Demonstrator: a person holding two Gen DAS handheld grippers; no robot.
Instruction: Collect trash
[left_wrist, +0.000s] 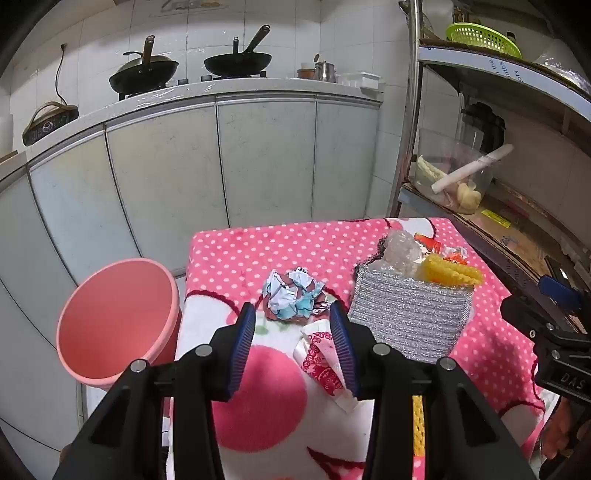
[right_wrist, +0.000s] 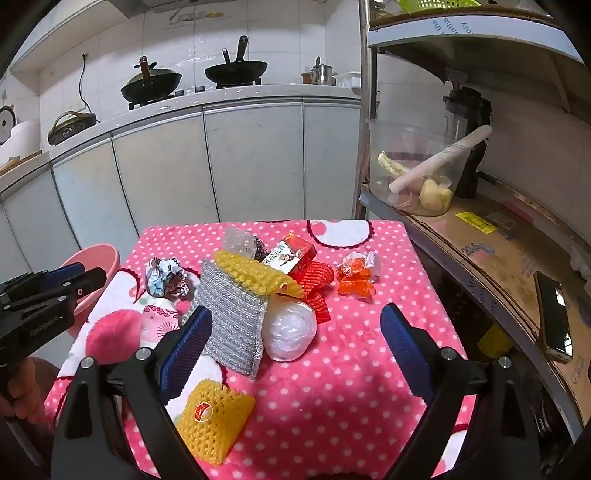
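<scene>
Flanking crumpled paper wad (left_wrist: 295, 297): ribbed blue pads (left_wrist: 242, 349), fuzzy dotted cloth (left_wrist: 236, 254).

Trash sits bunched mid-table on the pink dotted cloth (right_wrist: 332, 387): silver foil pad (right_wrist: 232, 321) upright w/ long yellow foam net (right_wrist: 255, 273) leaning on top, white plastic ball (right_wrist: 290, 330) touching its right side, red box (right_wrist: 293, 256) & red net (right_wrist: 317, 286) behind. Near-right part of cloth is bare, free approach there. Orange wrapper (right_wrist: 354, 275) sits apart, room all round. Left: crumpled paper (right_wrist: 164, 277) & floral tissue pack (right_wrist: 159, 319) crowd the foil pad. Small yellow net (right_wrist: 214, 421) blocks near-left edge. Pink bin (left_wrist: 114, 317) just off table's left edge, mouth unobstructed. Metal shelf (right_wrist: 461, 251) hems in right side.
</scene>
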